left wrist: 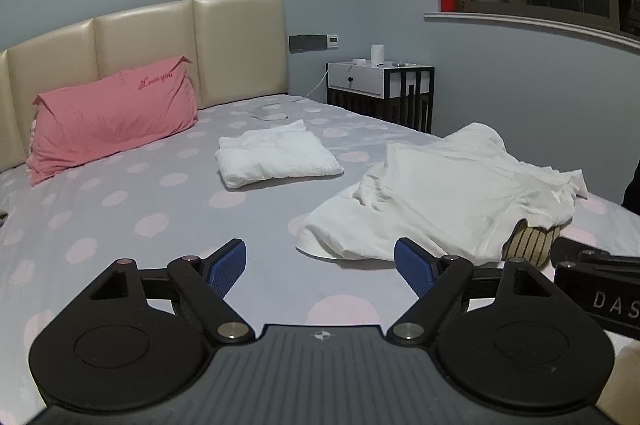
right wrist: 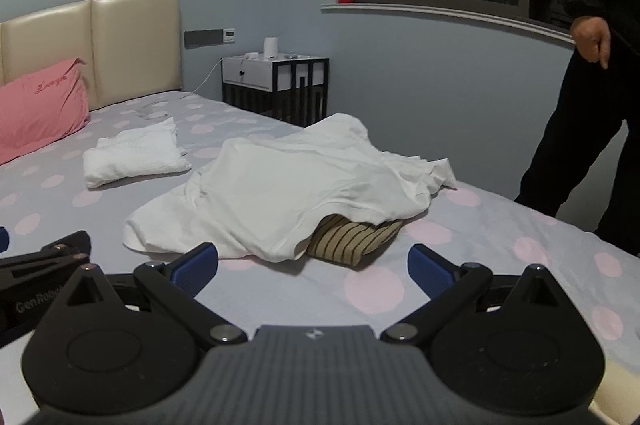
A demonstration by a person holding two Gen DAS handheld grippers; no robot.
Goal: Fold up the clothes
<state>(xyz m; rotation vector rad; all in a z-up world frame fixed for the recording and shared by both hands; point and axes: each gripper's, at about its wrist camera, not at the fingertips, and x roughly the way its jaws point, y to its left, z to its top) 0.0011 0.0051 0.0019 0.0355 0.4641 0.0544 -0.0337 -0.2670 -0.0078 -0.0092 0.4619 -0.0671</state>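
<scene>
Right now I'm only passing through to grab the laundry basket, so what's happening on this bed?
Someone is about to fold clothes with a hand-held claw in each hand. The left claw and right claw both hover open over the dotted bedsheet, holding nothing. A crumpled white shirt lies unfolded, partly covering a striped garment. One white piece already sits folded near the pink pillow. Another person in dark clothes stands beside the bed.

Bedroom beyond the laundry

A pink pillow [left wrist: 112, 121] leans on the beige headboard [left wrist: 144, 53]; a nightstand [left wrist: 380, 93] stands beside the dotted bed [left wrist: 120, 225], and a red cup [left wrist: 447, 3] sits on the windowsill [left wrist: 520, 23].
</scene>
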